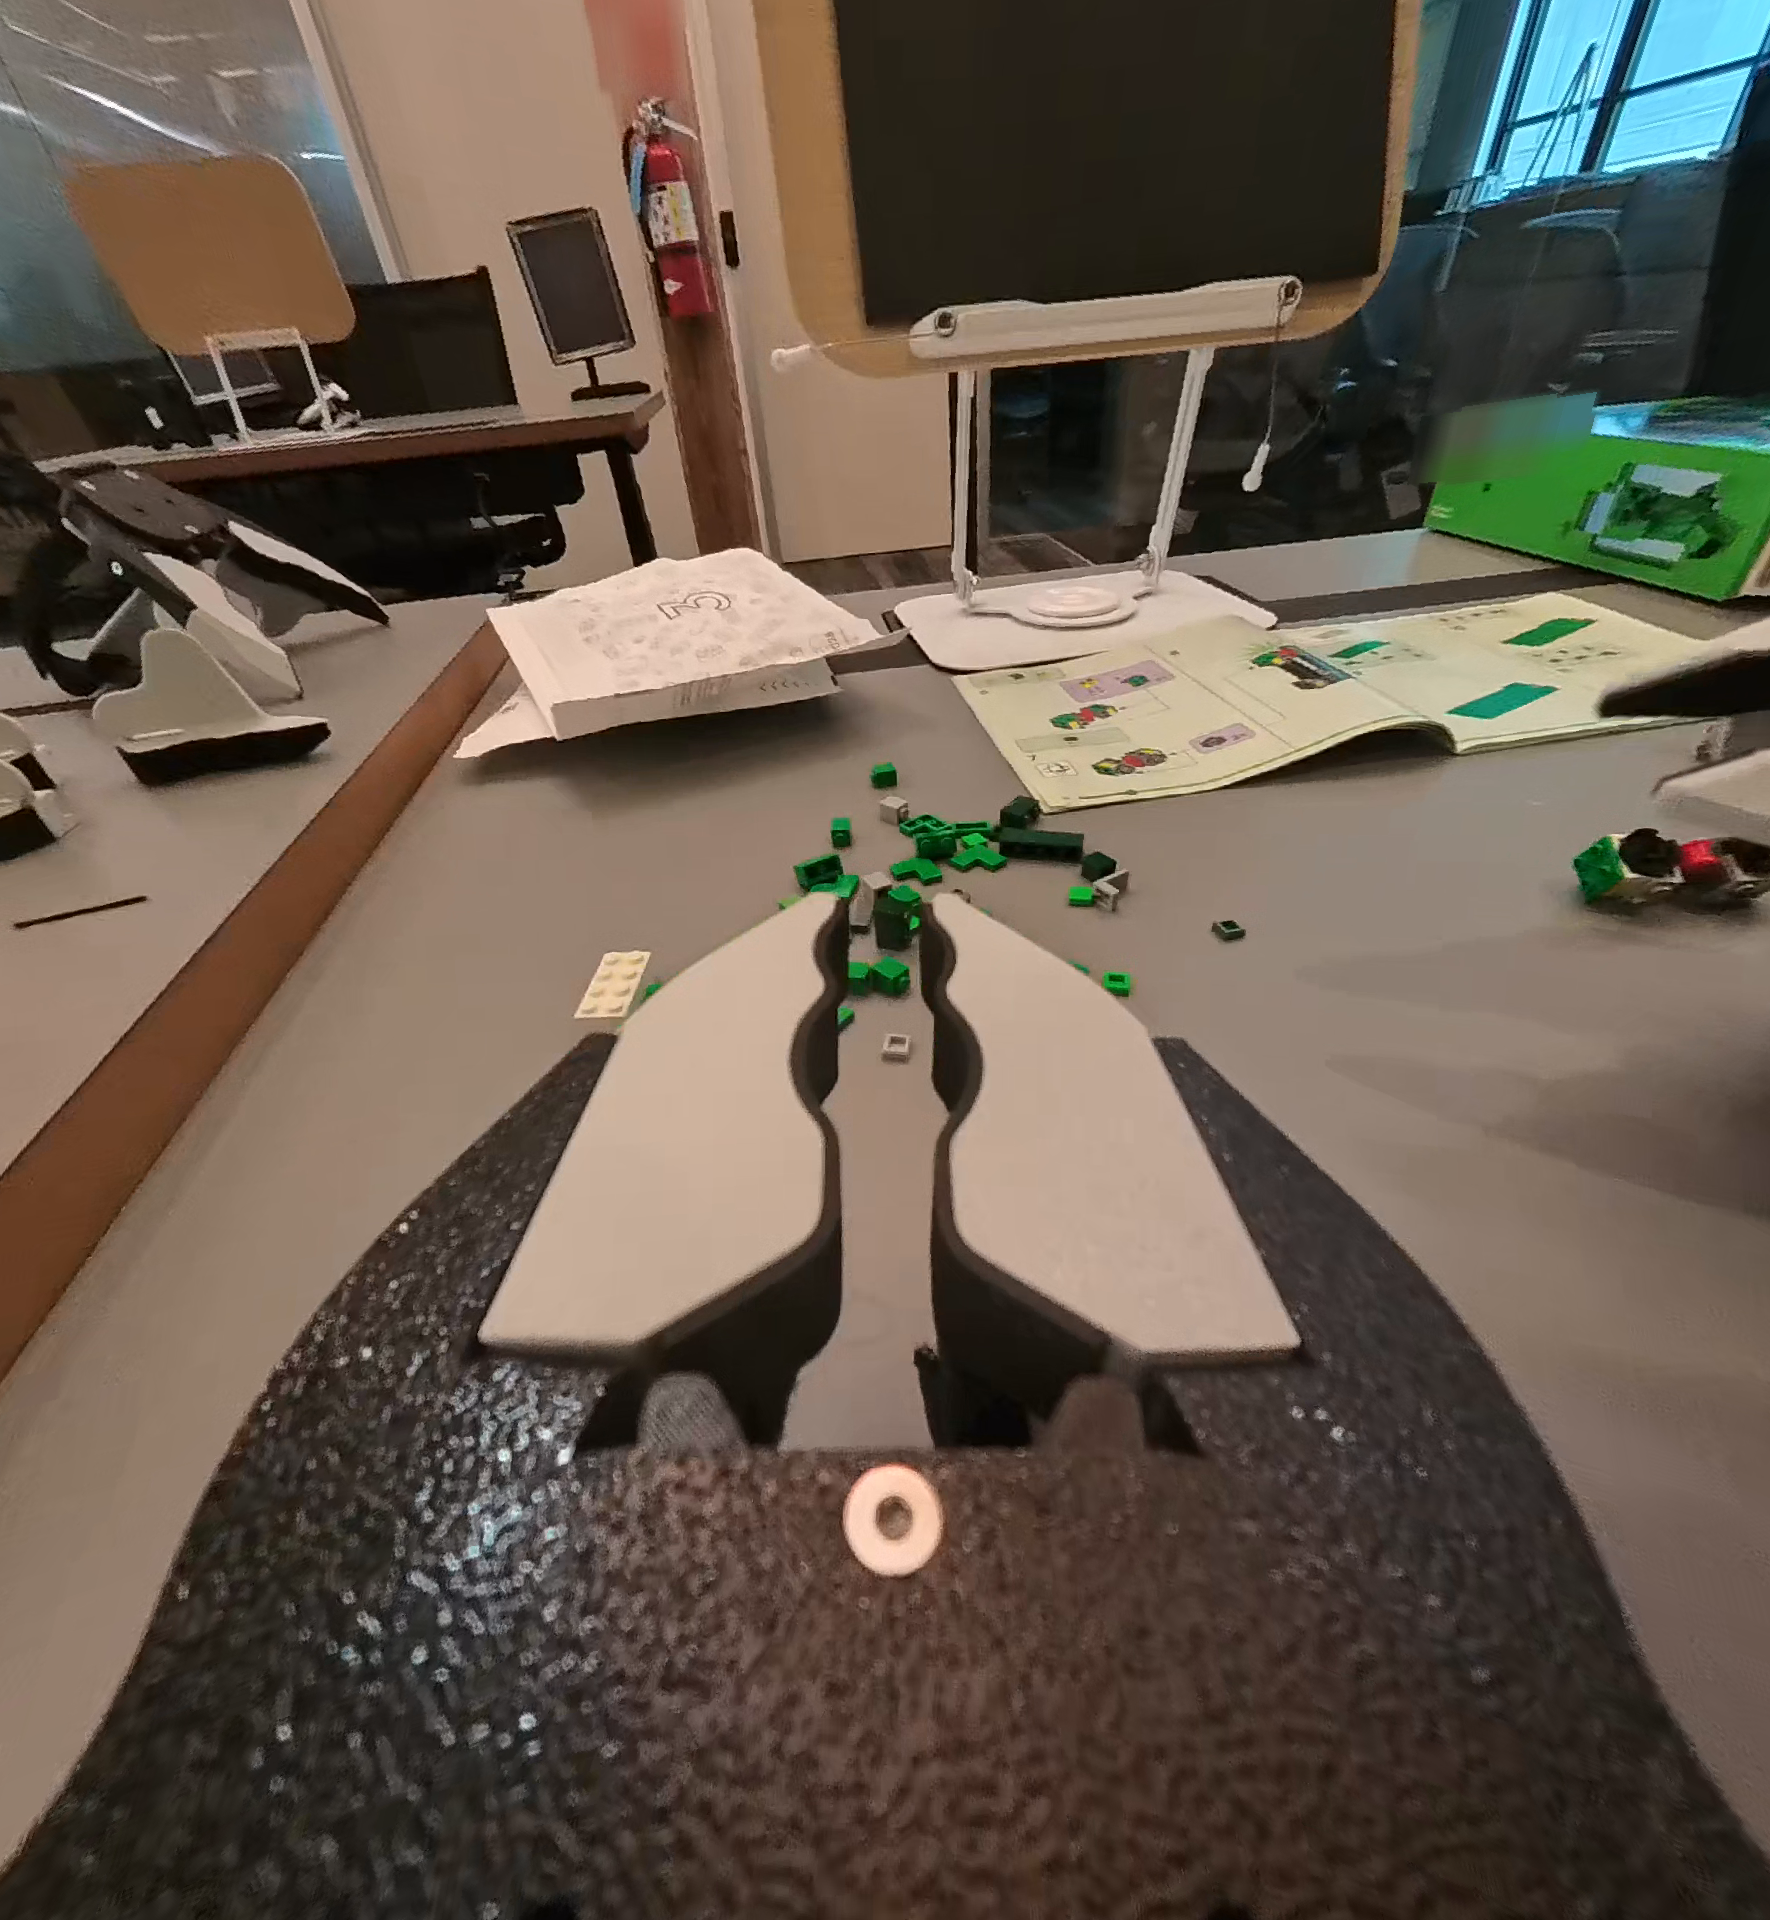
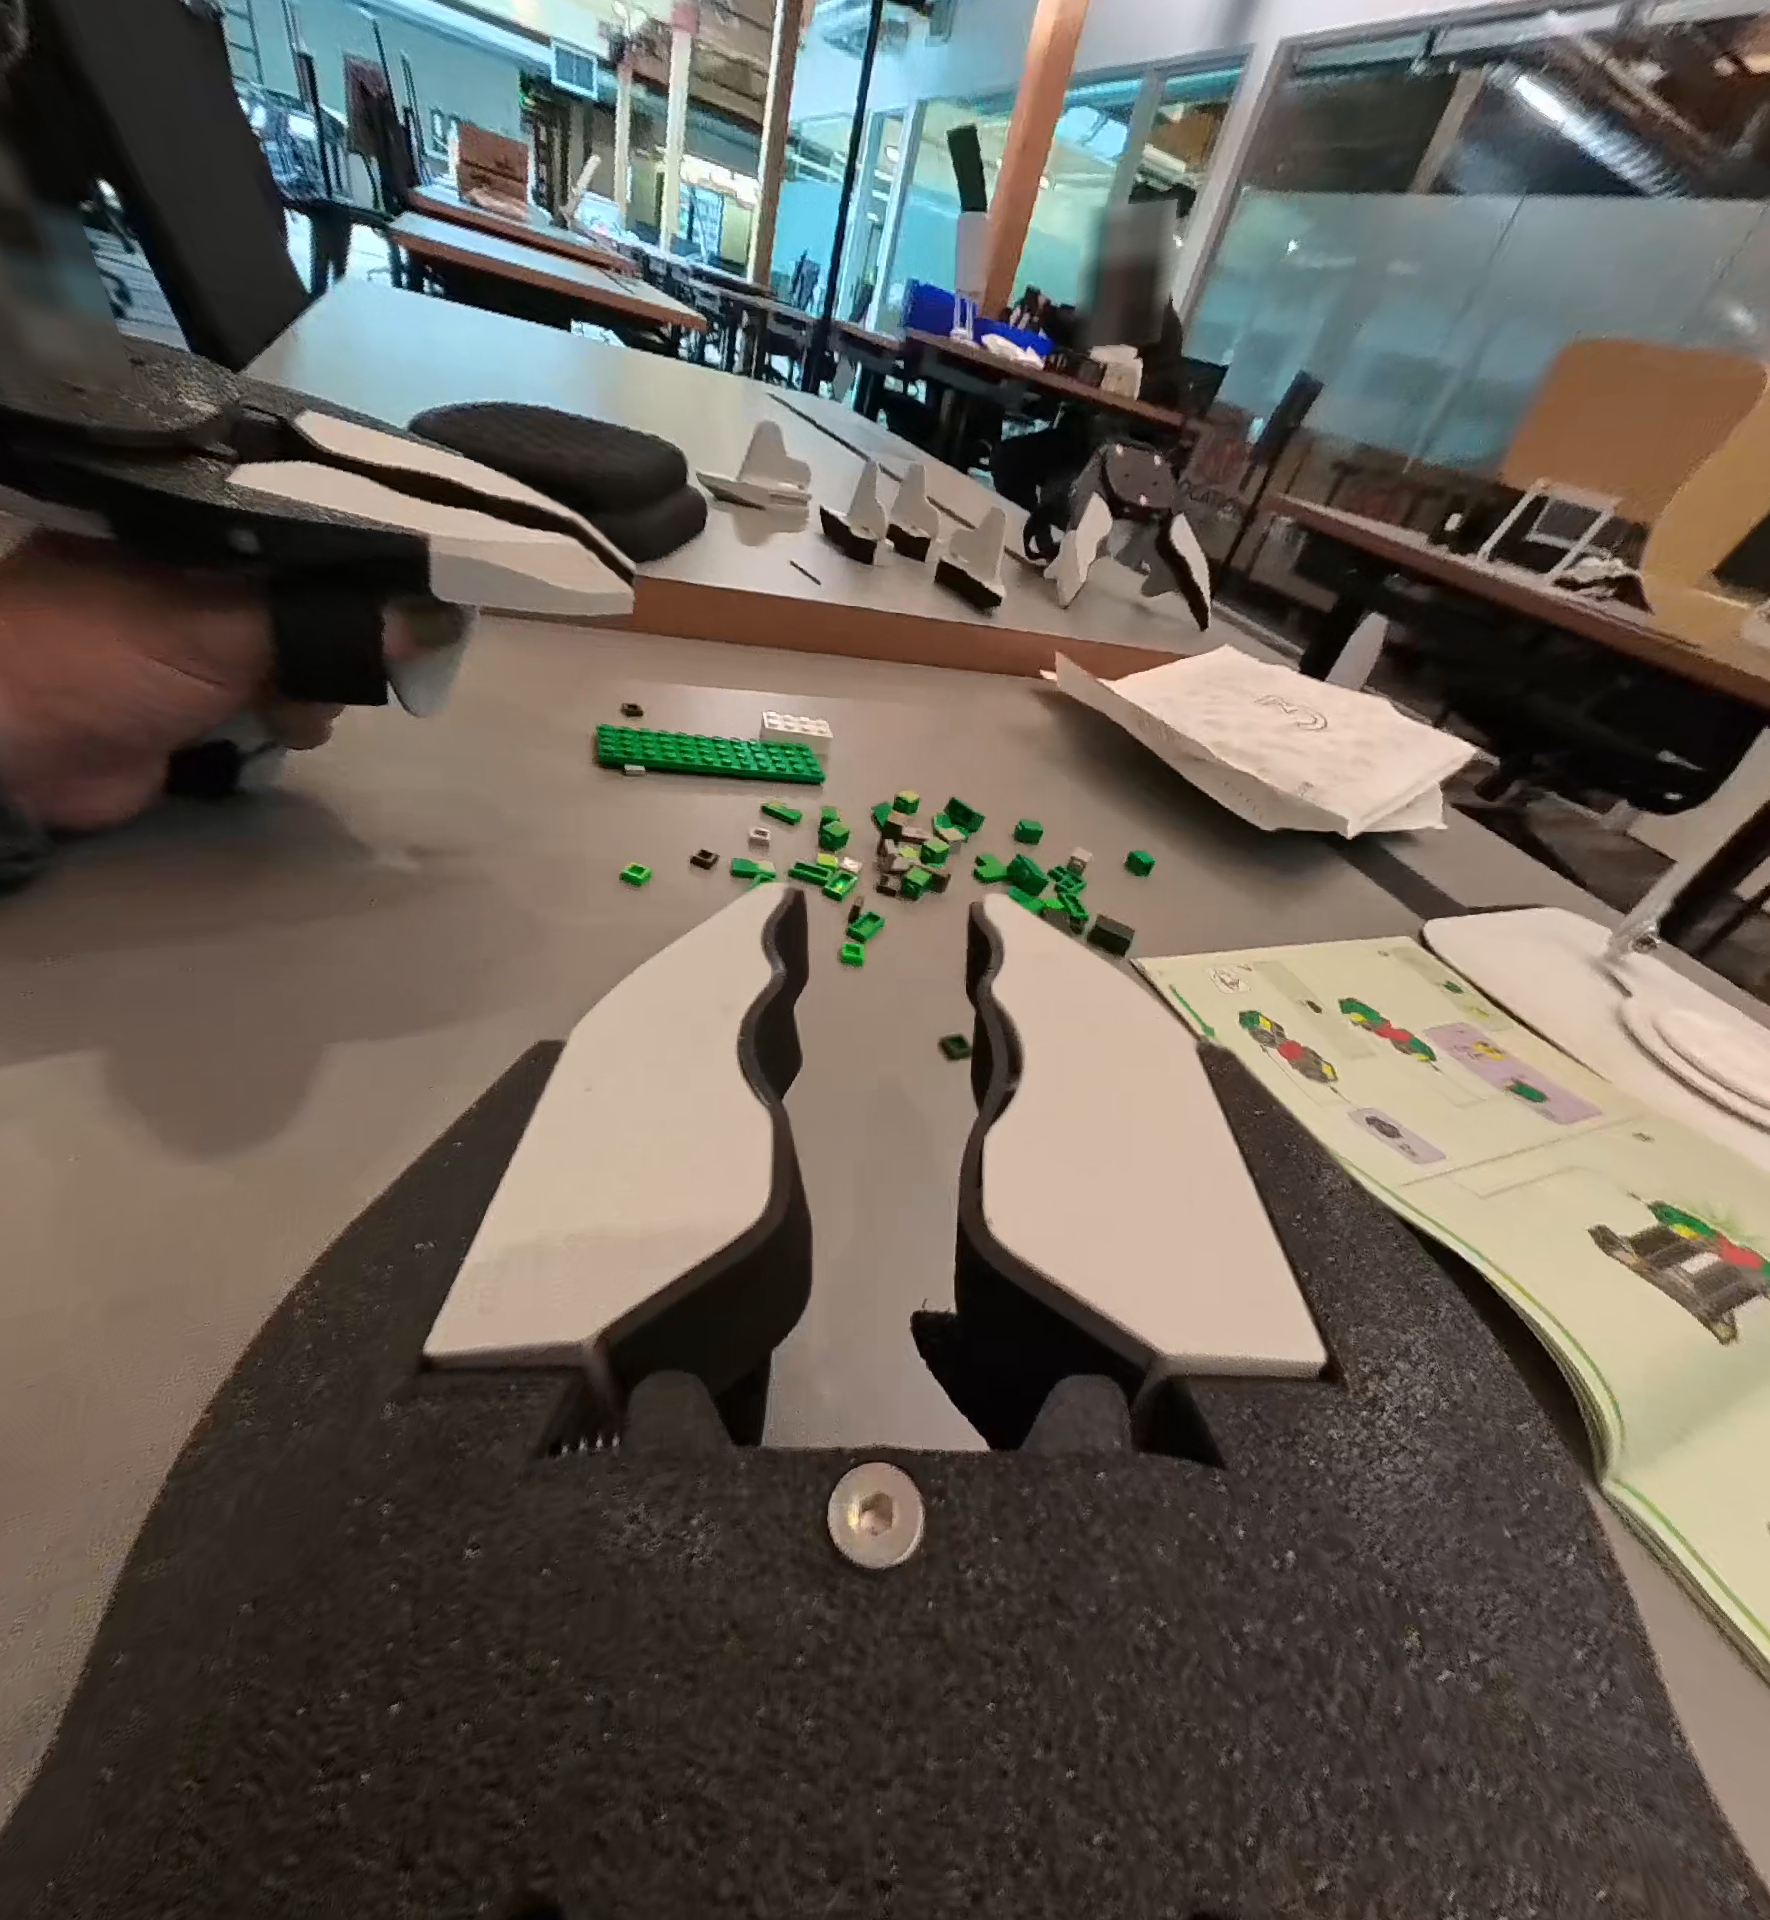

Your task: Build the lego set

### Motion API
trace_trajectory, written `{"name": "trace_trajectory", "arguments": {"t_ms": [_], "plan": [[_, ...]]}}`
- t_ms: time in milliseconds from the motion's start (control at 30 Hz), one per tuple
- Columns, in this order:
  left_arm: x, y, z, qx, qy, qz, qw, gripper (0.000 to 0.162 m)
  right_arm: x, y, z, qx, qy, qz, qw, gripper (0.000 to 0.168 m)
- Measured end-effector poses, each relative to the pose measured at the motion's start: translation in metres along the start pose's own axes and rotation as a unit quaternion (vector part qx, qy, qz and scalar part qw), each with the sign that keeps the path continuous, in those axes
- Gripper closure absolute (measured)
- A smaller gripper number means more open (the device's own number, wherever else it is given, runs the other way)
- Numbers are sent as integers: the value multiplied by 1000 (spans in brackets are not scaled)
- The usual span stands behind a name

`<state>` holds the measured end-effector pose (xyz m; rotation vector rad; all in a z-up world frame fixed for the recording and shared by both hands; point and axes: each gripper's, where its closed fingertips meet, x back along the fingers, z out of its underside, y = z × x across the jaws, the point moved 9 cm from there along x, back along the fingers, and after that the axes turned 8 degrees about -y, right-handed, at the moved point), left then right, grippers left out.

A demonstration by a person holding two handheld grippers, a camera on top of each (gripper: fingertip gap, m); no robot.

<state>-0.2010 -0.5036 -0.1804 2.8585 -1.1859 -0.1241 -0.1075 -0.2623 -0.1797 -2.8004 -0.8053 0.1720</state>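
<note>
My left gripper (image 1: 886,914) hangs over the grey table (image 1: 1380,1195), its grey fingers (image 1: 725,1101) a little apart with nothing between them. Just past its tips, at 12 o'clock, lies the heap of small green plastic bricks (image 1: 948,852). A small white studded brick (image 1: 613,983) sits at 11 o'clock. The open pale green paper booklet (image 1: 1307,696) lies at 1 o'clock. The little half-built green, white and red model (image 1: 1681,871) sits at 2 o'clock. My right gripper (image 2: 886,925) is spread wide and empty; a long flat green plate (image 2: 706,753) lies at 11 o'clock.
</note>
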Motion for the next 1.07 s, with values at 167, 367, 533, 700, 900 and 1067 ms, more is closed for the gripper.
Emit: {"name": "trace_trajectory", "arguments": {"t_ms": [167, 367, 533, 700, 900, 1067], "plan": [[1, -1, -1, -9, -7, -9, 1000, 154, -1, 3, 2, -7, -4, -24, 1000, 144], [2, -1, -1, -7, -15, -7, 1000, 158, 3, 0, 2, -31, -22, -31, 999, 147], [7, 5, -3, 33, -52, 0, 998, 160, 8, -3, 0, -44, -48, -17, 998, 143], [11, 10, -4, 55, -70, -15, 996, 160, 10, -3, -1, -53, -57, -22, 997, 143], [9, 8, -4, 41, -60, -18, 997, 159, 13, -3, -2, -70, -68, -30, 995, 146], [11, 12, -4, 60, -68, -28, 995, 159, 15, -7, -2, -88, -77, -24, 993, 147]]}}
